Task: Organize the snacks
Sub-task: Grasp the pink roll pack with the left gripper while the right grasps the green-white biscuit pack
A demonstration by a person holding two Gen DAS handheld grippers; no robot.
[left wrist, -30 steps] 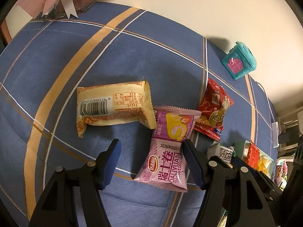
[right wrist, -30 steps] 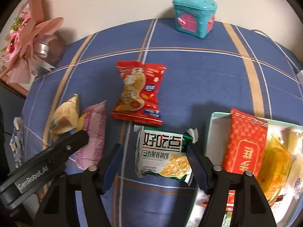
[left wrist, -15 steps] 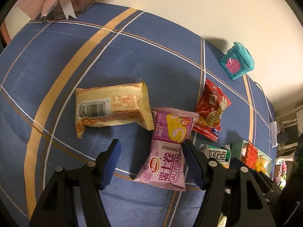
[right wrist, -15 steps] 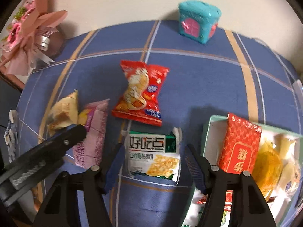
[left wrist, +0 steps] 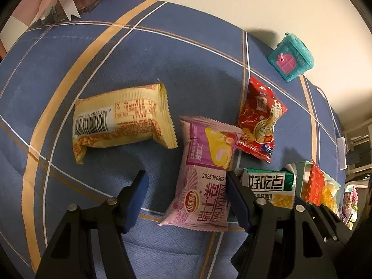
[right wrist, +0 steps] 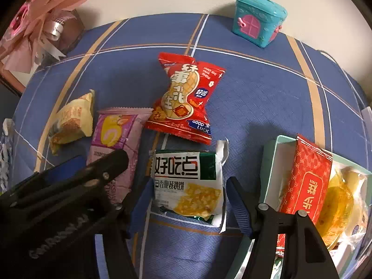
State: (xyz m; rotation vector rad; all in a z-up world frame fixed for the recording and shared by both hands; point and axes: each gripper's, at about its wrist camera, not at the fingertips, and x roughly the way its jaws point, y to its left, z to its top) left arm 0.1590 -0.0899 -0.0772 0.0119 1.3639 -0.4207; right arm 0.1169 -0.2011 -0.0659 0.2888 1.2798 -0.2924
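Snacks are spread across the blue plaid tablecloth [left wrist: 116,53], and both claws are low over them right now. Left gripper [left wrist: 186,200] hangs spread wide, nothing clamped: the pink Swiss-roll packet [left wrist: 204,176] lies between its blue fingers [left wrist: 137,193], its lower half down in the gap and close against the right-hand finger, though whether they touch I cannot tell. Up at ten o'clock from that packet sits the yellow cake packet [left wrist: 121,121], barcode side up, just beside the pink one. At two o'clock lies the red peanut packet [left wrist: 260,121], its corner just beside the pink wrapper's top edge.

Over to the right wrist view: right gripper [right wrist: 188,200] is also spread, gripping nothing, with the green-and-white biscuit packet [right wrist: 188,181] lying flat between its fingers [right wrist: 237,202]. The left finger looks close against the packet's edge; the right one stands a little apart. The peanut packet sits at twelve o'clock from the biscuits, nearly touching. At three o'clock is the pale green box [right wrist: 269,167], holding a red packet [right wrist: 307,181] standing on edge and yellow-wrapped pieces [right wrist: 337,200] beside it. Far at one o'clock, by the wall, sits a teal house-shaped tin [right wrist: 258,23]; at ten o'clock, a pink ribboned bouquet [right wrist: 39,23].
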